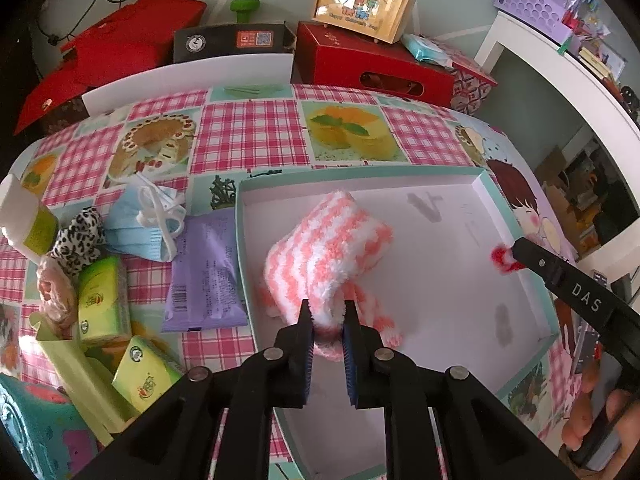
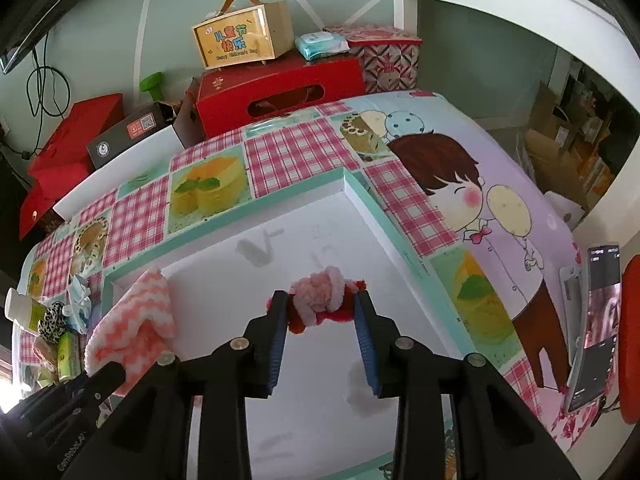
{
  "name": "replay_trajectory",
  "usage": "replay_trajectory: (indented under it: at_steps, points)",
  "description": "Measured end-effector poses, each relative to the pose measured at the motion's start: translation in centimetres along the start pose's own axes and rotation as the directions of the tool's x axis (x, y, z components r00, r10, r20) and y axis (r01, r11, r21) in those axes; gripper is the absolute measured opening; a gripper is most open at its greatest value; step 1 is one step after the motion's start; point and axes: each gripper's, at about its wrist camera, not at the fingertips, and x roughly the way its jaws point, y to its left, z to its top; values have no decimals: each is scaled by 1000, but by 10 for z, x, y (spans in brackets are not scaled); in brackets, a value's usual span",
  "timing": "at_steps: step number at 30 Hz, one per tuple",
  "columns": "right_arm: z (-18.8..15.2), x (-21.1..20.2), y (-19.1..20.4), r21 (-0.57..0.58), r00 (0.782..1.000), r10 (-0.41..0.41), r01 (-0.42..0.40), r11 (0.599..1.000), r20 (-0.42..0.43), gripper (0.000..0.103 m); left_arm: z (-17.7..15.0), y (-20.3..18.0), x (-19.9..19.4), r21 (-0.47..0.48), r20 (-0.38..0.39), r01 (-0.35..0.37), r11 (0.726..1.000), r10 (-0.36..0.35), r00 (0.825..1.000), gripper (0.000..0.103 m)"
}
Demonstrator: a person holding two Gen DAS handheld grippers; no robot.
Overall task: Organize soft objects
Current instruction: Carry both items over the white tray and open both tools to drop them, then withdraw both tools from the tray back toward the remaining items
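Note:
A fluffy pink-and-white striped sock [image 1: 328, 240] lies in a shallow white box with a teal rim [image 1: 360, 172]. My left gripper [image 1: 328, 316] is shut on the sock's near end, low over the box floor. The sock [image 2: 132, 312] also shows at the left of the right wrist view. A red and pink fuzzy scrunchie [image 2: 320, 304] sits between the tips of my right gripper [image 2: 322, 308], and its ends touch both pads just above the box floor [image 2: 304, 400]. In the left wrist view the scrunchie [image 1: 502, 260] shows at the box's right side.
Left of the box lie blue face masks [image 1: 140, 224], a purple packet [image 1: 204, 276], green tissue packs [image 1: 102, 304] and a leopard-print scrunchie [image 1: 78, 240]. Red boxes [image 1: 372, 64] line the table's far edge. A phone [image 2: 596, 320] stands to the right.

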Motion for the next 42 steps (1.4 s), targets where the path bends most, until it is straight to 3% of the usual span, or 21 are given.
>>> replay_trajectory:
  at_steps: [5, 8, 10, 12, 16, 19, 23, 28, 42]
  points:
    - [2, -9, 3, -9, 1000, -11, 12, 1000, 27, 51, 0, 1, -6, -5, 2, 5, 1000, -5, 1000, 19]
    - [2, -12, 2, -7, 999, -29, 30, 1000, 38, 65, 0, 2, -10, -5, 4, 10, 1000, -10, 1000, 34]
    - [3, -13, 2, -8, 999, -36, 36, 999, 40, 67, 1, 4, -15, -11, 16, 11, 1000, -11, 1000, 54]
    - [2, -12, 3, -16, 998, -40, 41, 999, 37, 69, 2, 7, -20, -22, 34, 9, 1000, -8, 999, 67]
    - [1, -11, 5, -32, 998, -55, 57, 998, 34, 75, 4, 14, -26, -36, 59, -4, 999, 7, 998, 76]
    - [0, -9, 4, -26, 998, -59, 60, 998, 30, 91, 5, 20, -29, -44, 81, -47, 998, 50, 995, 85]
    - [-1, -8, 4, -18, 998, -57, 57, 998, 31, 93, 7, 30, -36, -61, 132, -71, 996, 78, 988, 103]
    - [-1, -7, 8, -22, 999, -34, 35, 999, 27, 93, 8, 38, -43, -64, 179, -94, 994, 104, 978, 103]
    - [-2, -7, 16, -49, 999, -40, 41, 998, 24, 93, 8, 47, -39, -103, 177, -85, 991, 102, 979, 103]
